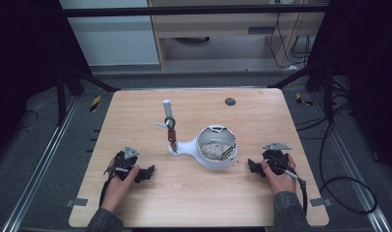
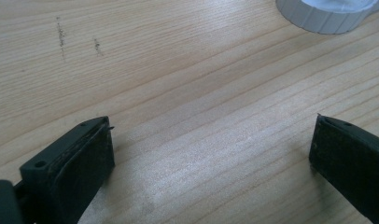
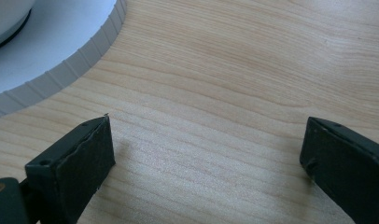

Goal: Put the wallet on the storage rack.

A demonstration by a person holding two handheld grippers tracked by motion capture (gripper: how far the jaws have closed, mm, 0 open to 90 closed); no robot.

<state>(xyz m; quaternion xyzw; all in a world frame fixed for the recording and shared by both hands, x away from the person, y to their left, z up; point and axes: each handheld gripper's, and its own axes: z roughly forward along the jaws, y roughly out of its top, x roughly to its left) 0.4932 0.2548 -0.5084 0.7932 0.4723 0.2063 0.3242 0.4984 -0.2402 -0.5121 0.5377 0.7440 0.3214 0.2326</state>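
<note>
A white teardrop-shaped stand [image 1: 182, 148] sits mid-table and carries a round white bowl [image 1: 216, 162] with a pale crumpled lump [image 1: 214, 149] inside. From the stand's narrow end rises a thin post [image 1: 167, 110] with a dark clip [image 1: 170, 123] hanging on it. My left gripper [image 1: 148, 172] rests low on the table to the left of the stand; its jaws stand wide apart over bare wood [image 2: 211, 149]. My right gripper [image 1: 252, 167] lies just right of the bowl, open with nothing between its fingers [image 3: 206, 149]. The stand's ribbed edge [image 3: 61, 70] is close to my right gripper's left jaw.
The light wooden table [image 1: 194, 203] has a small black disc [image 1: 230, 101] near its far edge. The ribbed white rim [image 2: 325, 18] lies farther off in the left gripper view. Dark frame legs and cables stand around the table on the grey floor.
</note>
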